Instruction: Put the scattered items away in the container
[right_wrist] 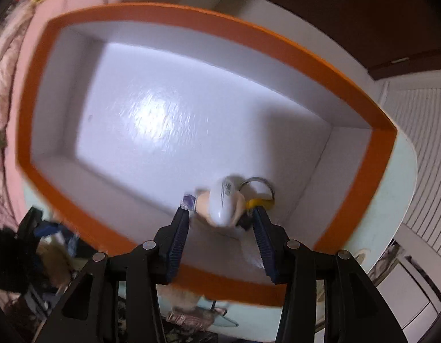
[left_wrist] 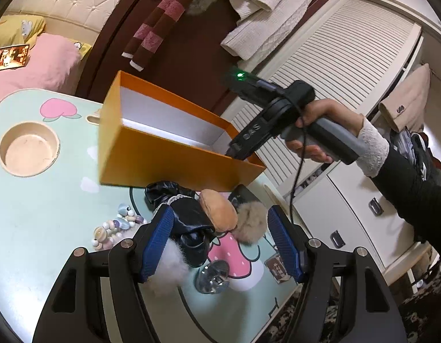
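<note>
An orange box (left_wrist: 174, 163) with a white inside stands on the mint table (left_wrist: 34, 214). My left gripper (left_wrist: 220, 223) is open above a doll keychain in black clothes with a tan head (left_wrist: 217, 211) and fur pompoms. A pastel bead string (left_wrist: 117, 228) lies to its left. My right gripper (right_wrist: 220, 214) is open inside the box (right_wrist: 306, 65), just over a small white and peach keychain figure (right_wrist: 224, 203) with a metal ring, lying on the box floor. The right gripper also shows in the left wrist view (left_wrist: 234, 151), dipped into the box.
A round cup recess (left_wrist: 29, 148) is in the table at left. A shiny metal piece (left_wrist: 213, 278) and a small brown card (left_wrist: 277, 268) lie near the front edge. White louvred wardrobe doors (left_wrist: 335, 65) stand to the right, a pink bed (left_wrist: 34, 68) behind.
</note>
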### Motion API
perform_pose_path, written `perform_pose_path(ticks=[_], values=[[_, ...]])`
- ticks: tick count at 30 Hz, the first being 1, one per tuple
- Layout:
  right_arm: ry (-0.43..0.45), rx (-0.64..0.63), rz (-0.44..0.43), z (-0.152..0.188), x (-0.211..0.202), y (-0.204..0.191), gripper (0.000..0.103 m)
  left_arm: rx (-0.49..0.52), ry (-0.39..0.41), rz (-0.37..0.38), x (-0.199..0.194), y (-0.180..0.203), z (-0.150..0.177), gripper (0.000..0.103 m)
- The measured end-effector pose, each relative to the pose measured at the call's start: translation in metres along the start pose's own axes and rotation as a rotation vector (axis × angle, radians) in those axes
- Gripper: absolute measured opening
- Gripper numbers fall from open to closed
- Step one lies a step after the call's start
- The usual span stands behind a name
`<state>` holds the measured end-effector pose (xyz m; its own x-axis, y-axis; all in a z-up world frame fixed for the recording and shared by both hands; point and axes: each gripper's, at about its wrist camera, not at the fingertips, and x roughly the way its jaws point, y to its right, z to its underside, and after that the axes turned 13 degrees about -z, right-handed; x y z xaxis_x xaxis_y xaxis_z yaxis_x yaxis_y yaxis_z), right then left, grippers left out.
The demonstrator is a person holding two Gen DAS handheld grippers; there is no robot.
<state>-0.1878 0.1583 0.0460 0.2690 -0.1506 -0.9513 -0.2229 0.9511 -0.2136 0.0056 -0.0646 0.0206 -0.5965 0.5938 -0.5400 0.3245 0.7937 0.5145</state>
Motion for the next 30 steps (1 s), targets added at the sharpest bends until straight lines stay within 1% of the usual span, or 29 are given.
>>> perform_pose_path(ticks=[1,2,5,8,13,17,19,21,24,27,30], values=[[0.007,-0.007,0.020,-0.001,0.000,-0.001,0.047,-0.001,-0.002,0.002,0.000,0.000,0.000,0.069],[0.017,-0.019,0.024,-0.002,0.000,-0.003,0.044,-0.003,-0.004,0.002,0.000,-0.001,0.000,0.069],[0.044,-0.045,0.023,-0.004,-0.001,-0.007,0.044,-0.010,-0.005,0.003,0.001,-0.002,-0.001,0.069],[0.097,-0.067,0.026,-0.003,-0.004,-0.009,0.043,-0.021,-0.004,0.008,0.000,-0.004,0.000,0.069],[0.216,-0.087,-0.040,0.006,-0.030,-0.009,0.043,-0.025,0.008,0.007,-0.002,-0.005,0.001,0.069],[0.365,-0.121,-0.121,0.034,-0.067,-0.015,0.043,-0.027,0.013,0.005,-0.002,-0.005,0.001,0.069],[0.436,-0.158,-0.159,0.055,-0.085,-0.022,0.043,-0.033,0.020,0.009,-0.003,-0.006,0.000,0.069],[0.480,-0.201,-0.204,0.081,-0.096,-0.030,0.043,-0.050,0.038,0.011,-0.006,-0.009,-0.001,0.069],[0.482,-0.237,-0.260,0.108,-0.075,-0.056,0.044,-0.109,0.070,0.046,-0.014,-0.019,-0.004,0.069],[0.429,-0.233,-0.338,0.132,-0.041,-0.066,0.044,-0.161,0.080,0.063,-0.017,-0.027,-0.006,0.069],[0.392,-0.233,-0.365,0.142,-0.003,-0.078,0.044,-0.181,0.093,0.057,-0.020,-0.030,-0.008,0.069]])
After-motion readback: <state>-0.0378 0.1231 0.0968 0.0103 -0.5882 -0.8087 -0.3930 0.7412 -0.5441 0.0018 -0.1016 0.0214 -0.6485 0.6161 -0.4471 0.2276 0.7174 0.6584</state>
